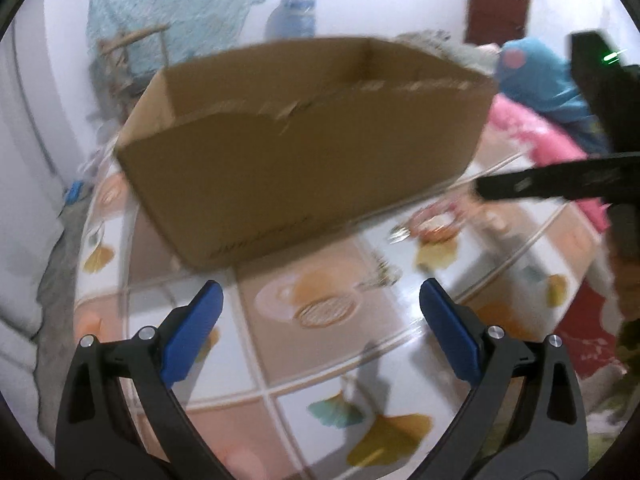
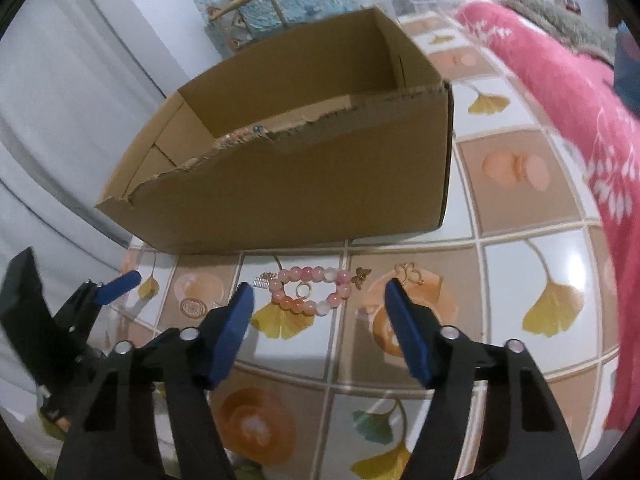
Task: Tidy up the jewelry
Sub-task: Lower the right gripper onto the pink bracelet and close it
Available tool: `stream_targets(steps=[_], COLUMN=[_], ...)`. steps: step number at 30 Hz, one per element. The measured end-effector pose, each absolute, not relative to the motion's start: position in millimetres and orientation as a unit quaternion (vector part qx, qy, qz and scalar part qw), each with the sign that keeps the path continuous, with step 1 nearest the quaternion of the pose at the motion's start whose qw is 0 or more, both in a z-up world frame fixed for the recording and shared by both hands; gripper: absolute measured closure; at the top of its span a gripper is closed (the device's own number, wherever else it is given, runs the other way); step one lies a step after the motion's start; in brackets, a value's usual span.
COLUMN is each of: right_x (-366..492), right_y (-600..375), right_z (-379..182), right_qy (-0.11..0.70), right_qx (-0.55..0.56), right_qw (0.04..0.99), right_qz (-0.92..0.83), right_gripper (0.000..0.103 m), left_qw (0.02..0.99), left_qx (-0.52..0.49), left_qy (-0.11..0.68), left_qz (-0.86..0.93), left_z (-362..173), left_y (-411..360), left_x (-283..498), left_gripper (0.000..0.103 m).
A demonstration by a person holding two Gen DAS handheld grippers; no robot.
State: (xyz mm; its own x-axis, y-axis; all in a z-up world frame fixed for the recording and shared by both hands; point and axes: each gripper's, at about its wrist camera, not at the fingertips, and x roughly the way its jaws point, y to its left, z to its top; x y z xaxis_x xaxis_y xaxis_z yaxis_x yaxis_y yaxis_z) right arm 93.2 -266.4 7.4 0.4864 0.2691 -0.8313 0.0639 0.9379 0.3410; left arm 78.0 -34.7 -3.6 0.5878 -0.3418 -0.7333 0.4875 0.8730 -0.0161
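Tiled tabletop (image 2: 532, 184) with a ginkgo-leaf and dessert print carries all items. Right gripper (image 2: 320, 300) hovers low over the tiles with its blue pads (image 2: 230, 332) spread wide and nothing between them. Just ahead of it lies a pink bead bracelet (image 2: 310, 290), a small ring (image 2: 303, 290) inside its loop, with gold butterfly charms (image 2: 362, 276) and another gold piece (image 2: 409, 273) beside it. Behind these stands an open cardboard box (image 2: 304, 184) with a torn front rim. Left gripper (image 1: 320, 312) is likewise spread and empty, facing the same box (image 1: 304, 160); its view is motion-blurred, so the small jewelry near it is probably a chain. Pink patterned cloth (image 2: 580, 112) lies along the table's right side.
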Motion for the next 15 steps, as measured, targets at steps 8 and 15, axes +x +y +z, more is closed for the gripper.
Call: stream_targets(steps=[8, 15], right_x=[94, 96], right_y=[-269, -274], right_z=[-1, -6], right_qy=[0.519, 0.53], right_qx=[0.187, 0.2], right_qw=[0.833, 0.823], right_qz=[0.049, 0.049], right_gripper=[0.063, 0.068], left_qw=[0.867, 0.852], left_qx=[0.103, 0.146], left_qy=[0.376, 0.368], left_qz=[-0.312, -0.341], left_z=[-3, -8], left_y=[-72, -100], left_x=[73, 77], left_gripper=[0.023, 0.039])
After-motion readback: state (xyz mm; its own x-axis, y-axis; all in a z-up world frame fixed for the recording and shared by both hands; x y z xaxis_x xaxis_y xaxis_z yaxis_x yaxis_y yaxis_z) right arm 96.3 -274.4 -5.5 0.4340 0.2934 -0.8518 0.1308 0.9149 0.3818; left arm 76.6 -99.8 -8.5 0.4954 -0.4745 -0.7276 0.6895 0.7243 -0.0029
